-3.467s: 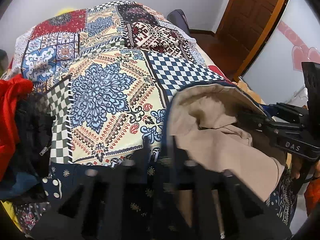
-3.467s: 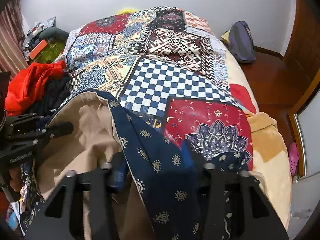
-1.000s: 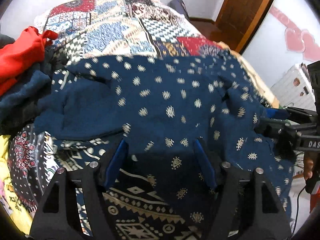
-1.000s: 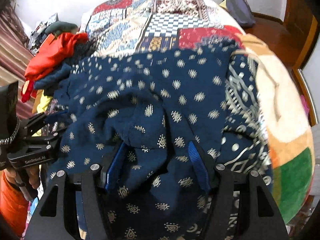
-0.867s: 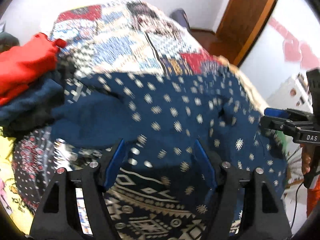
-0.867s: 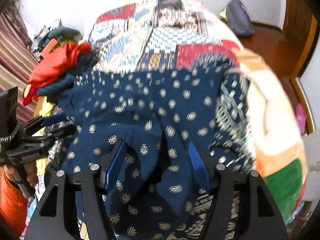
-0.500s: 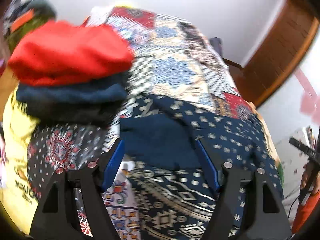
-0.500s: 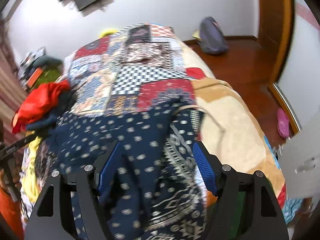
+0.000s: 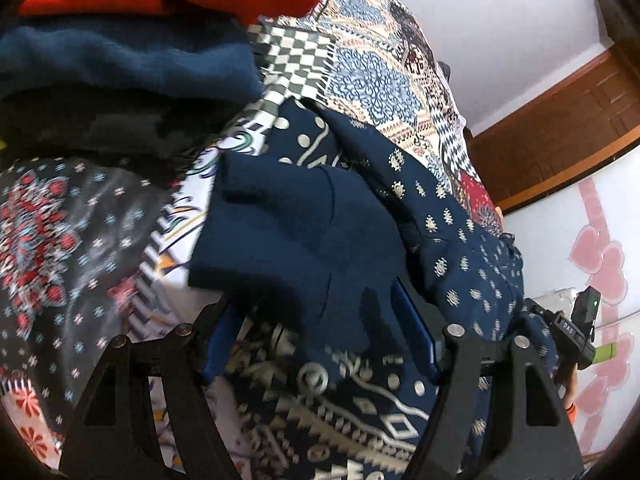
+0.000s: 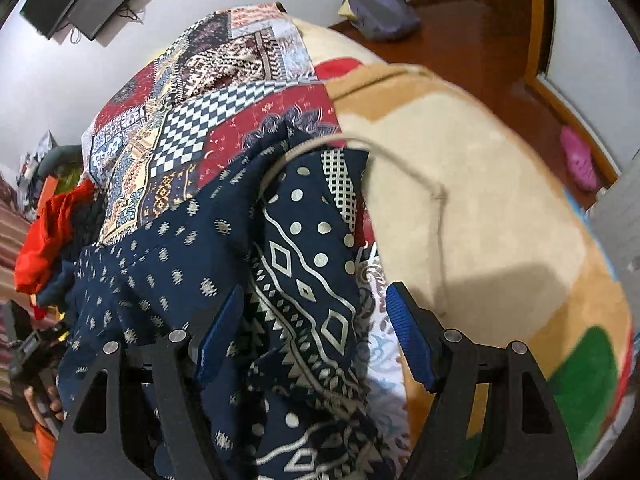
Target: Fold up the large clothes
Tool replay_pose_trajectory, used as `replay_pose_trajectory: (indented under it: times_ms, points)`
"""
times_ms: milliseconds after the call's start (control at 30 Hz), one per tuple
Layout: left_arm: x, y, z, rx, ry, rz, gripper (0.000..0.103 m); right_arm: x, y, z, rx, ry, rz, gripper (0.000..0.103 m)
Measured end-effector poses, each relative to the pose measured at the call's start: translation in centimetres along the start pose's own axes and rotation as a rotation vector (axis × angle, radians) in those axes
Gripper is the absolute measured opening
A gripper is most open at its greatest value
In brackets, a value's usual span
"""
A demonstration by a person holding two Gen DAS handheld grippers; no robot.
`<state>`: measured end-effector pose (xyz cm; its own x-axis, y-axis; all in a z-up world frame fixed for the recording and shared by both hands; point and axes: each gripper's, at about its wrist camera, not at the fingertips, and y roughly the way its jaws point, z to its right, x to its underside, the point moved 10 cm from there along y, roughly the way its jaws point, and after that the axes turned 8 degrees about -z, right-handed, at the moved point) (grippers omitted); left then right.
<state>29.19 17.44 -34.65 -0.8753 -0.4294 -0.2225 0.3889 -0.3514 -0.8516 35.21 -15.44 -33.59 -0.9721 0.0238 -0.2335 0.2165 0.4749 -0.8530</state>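
Navy patterned garment [image 9: 452, 240] spread on patchwork bed cover [image 9: 372, 64], both grippers over it.
Left gripper [image 9: 320, 320] jaws wide, cloth between but not pinched; right gripper [image 10: 312, 320] jaws just been opening (fabric lying between, loose). Red and blue clothes pile [image 9: 132, 24] beside.

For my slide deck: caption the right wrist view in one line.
Open right gripper poised above the navy patterned garment spread on the patchwork bedspread, the garment's white-printed border between its open jaws.
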Motion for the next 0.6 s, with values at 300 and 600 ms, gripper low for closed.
replay_pose_trajectory:
  times_ms: [300,600]
  points:
    - [-2.8,2.2,0.4,-0.147,0.121,0.055,0.071,-1.8,2.6,-0.6,-0.014,-0.033,-0.029,0.05]
    - [-5.2,1.4,2.2,-0.268,0.202,0.108,0.016,-3.3,1.7,-1.2,0.029,-0.08,0.006,0.01]
